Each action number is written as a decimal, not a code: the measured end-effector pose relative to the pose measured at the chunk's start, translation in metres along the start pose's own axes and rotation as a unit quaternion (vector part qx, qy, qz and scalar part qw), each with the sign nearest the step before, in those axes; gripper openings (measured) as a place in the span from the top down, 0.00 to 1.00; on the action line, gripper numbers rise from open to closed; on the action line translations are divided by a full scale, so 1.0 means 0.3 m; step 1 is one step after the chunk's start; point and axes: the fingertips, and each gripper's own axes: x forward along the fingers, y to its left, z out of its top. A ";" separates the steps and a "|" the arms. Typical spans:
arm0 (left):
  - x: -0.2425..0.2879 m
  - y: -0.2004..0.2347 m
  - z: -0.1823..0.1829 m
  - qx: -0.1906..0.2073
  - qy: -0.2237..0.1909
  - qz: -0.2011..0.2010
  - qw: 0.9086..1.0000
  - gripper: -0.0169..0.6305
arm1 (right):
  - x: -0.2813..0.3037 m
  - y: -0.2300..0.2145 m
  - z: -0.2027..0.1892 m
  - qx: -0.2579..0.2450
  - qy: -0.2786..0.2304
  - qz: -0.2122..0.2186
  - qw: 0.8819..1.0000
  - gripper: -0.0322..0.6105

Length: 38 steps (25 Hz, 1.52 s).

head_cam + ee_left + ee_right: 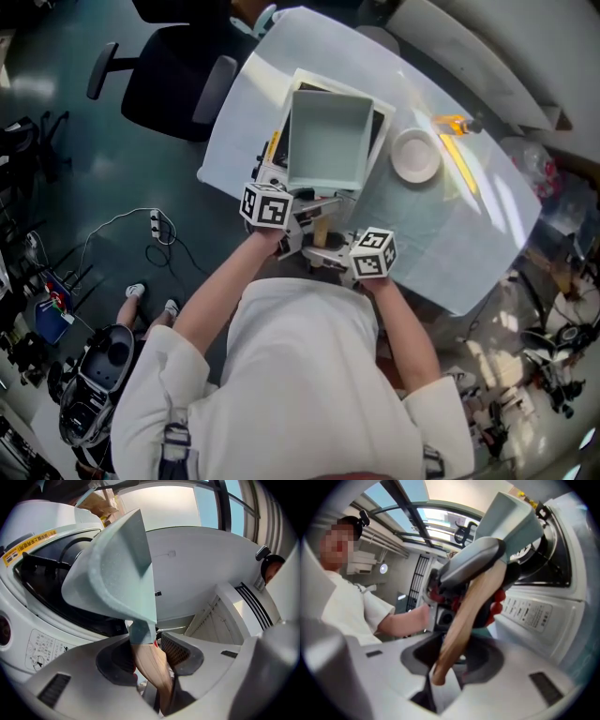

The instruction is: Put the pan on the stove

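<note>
A square pale-green pan [326,141] with a wooden handle [320,230] is over the white portable stove [277,142], covering most of it. I cannot tell whether it rests on the burner. My left gripper [302,225] is shut on the handle close to the pan. My right gripper [330,255] is shut on the handle's free end. In the left gripper view the pan [117,569] rises above the handle [151,665] and the stove [42,634]. The right gripper view shows the handle [464,620], the pan [511,517] and the stove [543,611].
A white plate [415,155] lies on the table [450,244] right of the stove, and a yellow item [452,123] sits beyond it. A black office chair [169,75] stands off the table's left side. Cables and gear lie on the floor.
</note>
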 end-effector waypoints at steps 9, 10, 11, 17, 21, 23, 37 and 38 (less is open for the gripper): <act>0.003 0.062 0.013 -0.018 0.015 -0.002 1.000 0.70 | 0.027 -0.046 0.017 0.022 -0.014 -0.003 1.000 0.70; 0.004 0.068 0.013 -0.018 0.017 -0.001 1.000 0.70 | 0.029 -0.050 0.018 0.024 -0.015 -0.003 1.000 0.70; 0.004 0.073 0.012 -0.019 0.018 -0.001 1.000 0.70 | 0.032 -0.054 0.019 0.025 -0.015 -0.004 1.000 0.70; 0.007 0.099 0.017 -0.031 0.022 -0.006 0.999 0.70 | 0.043 -0.075 0.027 0.035 -0.021 -0.008 0.999 0.70; 0.012 0.107 0.019 -0.037 0.024 -0.014 0.999 0.70 | 0.044 -0.084 0.030 0.040 -0.026 -0.008 0.999 0.70; 0.013 0.105 0.021 -0.039 0.023 -0.018 0.999 0.70 | 0.044 -0.087 0.031 0.042 -0.027 -0.009 0.999 0.70; -0.001 0.116 0.028 -0.039 0.024 -0.009 0.999 0.61 | 0.050 -0.096 0.049 0.050 -0.032 -0.018 0.998 0.61; -0.006 0.117 0.029 -0.039 0.023 -0.007 0.999 0.60 | 0.049 -0.096 0.048 0.051 -0.032 -0.019 0.998 0.59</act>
